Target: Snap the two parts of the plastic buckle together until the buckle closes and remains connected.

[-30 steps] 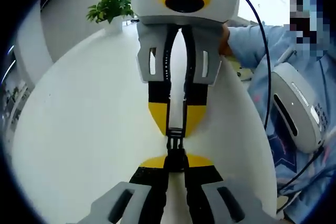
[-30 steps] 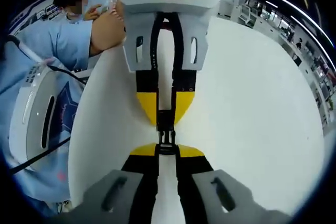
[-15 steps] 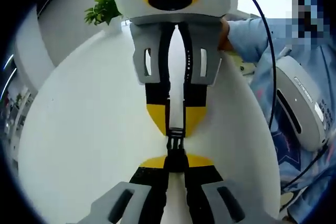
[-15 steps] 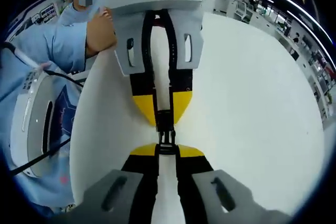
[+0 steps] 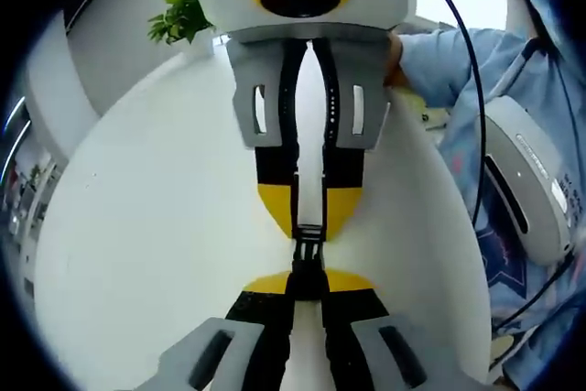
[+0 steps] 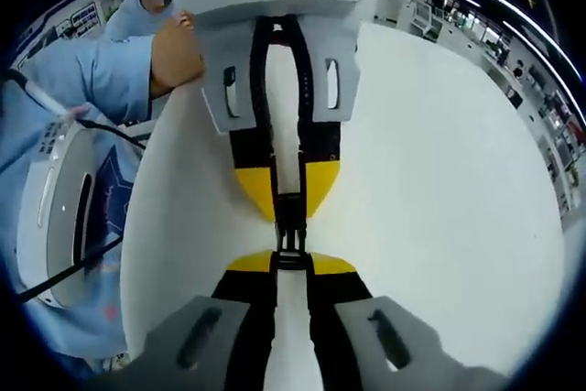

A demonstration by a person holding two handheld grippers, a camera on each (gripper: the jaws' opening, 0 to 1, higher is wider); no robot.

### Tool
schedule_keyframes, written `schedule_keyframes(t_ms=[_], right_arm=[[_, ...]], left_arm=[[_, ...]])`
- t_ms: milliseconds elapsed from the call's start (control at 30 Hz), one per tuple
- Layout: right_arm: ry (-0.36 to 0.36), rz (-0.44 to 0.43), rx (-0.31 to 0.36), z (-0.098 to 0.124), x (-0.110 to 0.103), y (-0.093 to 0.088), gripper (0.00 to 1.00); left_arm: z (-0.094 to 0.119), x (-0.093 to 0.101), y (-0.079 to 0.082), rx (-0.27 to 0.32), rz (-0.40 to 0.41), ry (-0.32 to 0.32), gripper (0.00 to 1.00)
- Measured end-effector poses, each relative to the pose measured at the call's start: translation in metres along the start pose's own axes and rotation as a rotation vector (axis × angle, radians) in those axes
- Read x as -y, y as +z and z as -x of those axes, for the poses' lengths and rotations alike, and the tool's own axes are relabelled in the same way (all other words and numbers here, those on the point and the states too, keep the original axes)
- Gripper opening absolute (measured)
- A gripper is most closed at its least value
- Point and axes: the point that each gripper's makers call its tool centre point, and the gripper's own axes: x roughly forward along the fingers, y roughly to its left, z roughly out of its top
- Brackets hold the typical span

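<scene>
A small black plastic buckle [image 5: 308, 249] is held over a white table [image 5: 156, 226], between two grippers that face each other tip to tip. In the left gripper view, my left gripper [image 5: 308, 279] rises from the bottom, shut on the near half. My right gripper [image 5: 309, 219] comes down from the top, shut on the far half. The right gripper view mirrors this: the right gripper [image 6: 291, 265] is below, the buckle [image 6: 290, 235] is in the gap, and the left gripper [image 6: 287, 199] is above. The halves meet end to end. Whether they are latched is too small to tell.
A potted green plant [image 5: 188, 14] stands at the table's far edge. A person in a blue sleeve [image 5: 458, 61] stands beside the table, with a hand [image 6: 179, 52] on the far gripper. A grey-white device [image 6: 64, 199] with a black cable hangs at the person's side.
Both views have shifted slightly with the hands. The grippers stay tip to tip on the buckle, and its halves show no clear change.
</scene>
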Motion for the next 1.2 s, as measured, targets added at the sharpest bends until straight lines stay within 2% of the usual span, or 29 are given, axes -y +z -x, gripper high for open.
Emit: schedule_keyframes(t_ms=[100,133,467,900,1000,1067,1200], right_arm=[[0.006,0.023,0.005,-0.001,-0.001,0.0,0.12],[0.011,0.064,0.014,-0.001,-0.002,0.001,0.12],[0.051,0.145,0.036,-0.004,-0.013,-0.005,0.12],[0.065,0.123,0.046,-0.005,-0.013,-0.006,0.12],[0.065,0.117,0.048,-0.004,-0.013,-0.006,0.12],[0.066,0.106,0.049,-0.004,-0.013,-0.006,0.12],[0.065,0.103,0.049,-0.003,-0.014,-0.006,0.12]], left_arm=[[0.0,0.0,0.0,0.006,-0.005,-0.006,0.1],[0.0,0.0,-0.001,0.01,-0.005,-0.01,0.1],[-0.001,0.001,0.001,0.034,0.0,-0.044,0.1],[-0.001,0.003,0.002,0.055,0.014,-0.07,0.11],[-0.002,0.002,0.004,0.075,-0.004,-0.073,0.12],[-0.001,0.002,0.005,0.091,-0.053,-0.074,0.12],[0.002,0.001,0.003,0.079,-0.083,-0.06,0.15]])
